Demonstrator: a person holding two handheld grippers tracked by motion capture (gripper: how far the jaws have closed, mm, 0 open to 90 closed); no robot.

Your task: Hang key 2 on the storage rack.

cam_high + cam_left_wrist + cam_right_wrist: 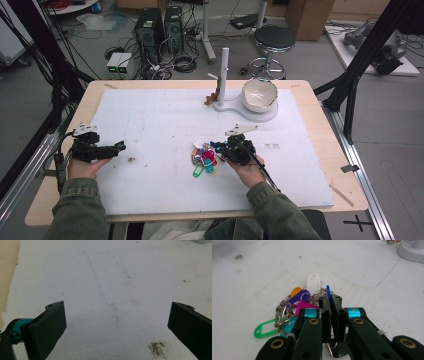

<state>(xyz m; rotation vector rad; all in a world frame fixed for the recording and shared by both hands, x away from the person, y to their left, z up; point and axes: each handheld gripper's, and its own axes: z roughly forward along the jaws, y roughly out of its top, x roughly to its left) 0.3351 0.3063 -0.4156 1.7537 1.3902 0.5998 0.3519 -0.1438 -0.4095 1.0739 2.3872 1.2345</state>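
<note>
1. No text, label, brand or number can be read anywhere.
2. A black cross mark (pixel 361 222) stands on the grey floor at the table's right corner.

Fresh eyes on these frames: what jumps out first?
The heap of bright plastic key tags on metal rings, low and centre on the white foam mat. The right gripper is shut on a thin blue tag from it; the left gripper gapes open over bare mat. At the far edge, a white post stand beside a cracked white bowl.
</note>
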